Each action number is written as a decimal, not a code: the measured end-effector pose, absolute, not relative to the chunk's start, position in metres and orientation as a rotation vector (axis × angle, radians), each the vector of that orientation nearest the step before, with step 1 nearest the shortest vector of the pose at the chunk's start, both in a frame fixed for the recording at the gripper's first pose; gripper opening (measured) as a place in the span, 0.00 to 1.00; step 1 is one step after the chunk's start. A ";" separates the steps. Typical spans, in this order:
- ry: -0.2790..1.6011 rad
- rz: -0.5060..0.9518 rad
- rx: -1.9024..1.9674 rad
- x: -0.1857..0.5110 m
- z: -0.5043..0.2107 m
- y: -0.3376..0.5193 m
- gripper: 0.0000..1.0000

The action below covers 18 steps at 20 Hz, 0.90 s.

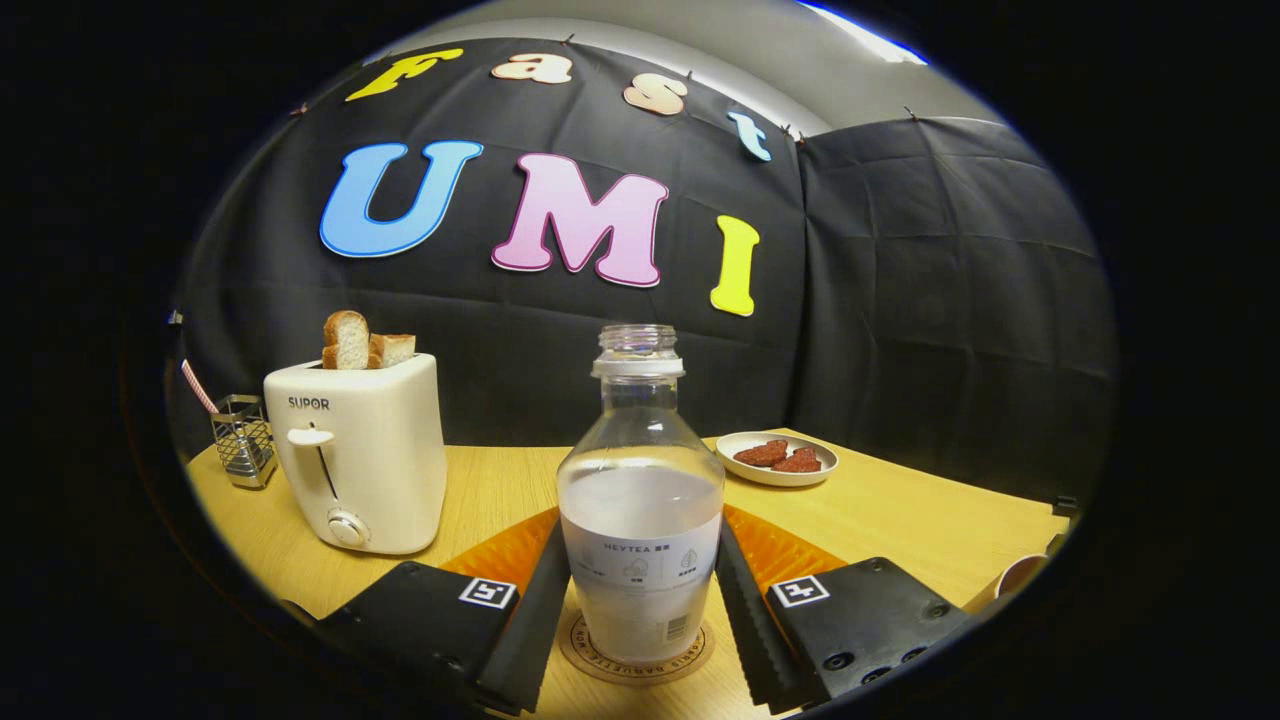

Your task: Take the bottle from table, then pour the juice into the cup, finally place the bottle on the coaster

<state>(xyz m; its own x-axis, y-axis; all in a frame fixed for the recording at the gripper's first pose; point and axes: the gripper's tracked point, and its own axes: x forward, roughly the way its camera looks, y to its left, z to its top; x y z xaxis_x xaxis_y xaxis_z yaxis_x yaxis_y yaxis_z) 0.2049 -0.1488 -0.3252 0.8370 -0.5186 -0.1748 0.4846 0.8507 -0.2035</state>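
Observation:
A clear uncapped bottle (640, 500) holding a pale liquid up to about its shoulder stands upright on a round coaster (640, 673). The coaster lies on an orange mat (500, 550). My gripper (640, 535) has one finger on each side of the bottle, and both fingertips (548, 575) touch its sides at label height. The rim of a cup (1020, 576) peeks in beyond the right finger, at the table's right edge.
A cream toaster (360, 460) with bread slices in it stands to the left on the wooden table (900, 520), with a wire holder (242, 440) behind it. A plate (778, 470) with reddish pieces sits behind the bottle to the right.

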 end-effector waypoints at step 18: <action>0.224 -0.503 -0.106 0.165 -0.298 -0.139 0.97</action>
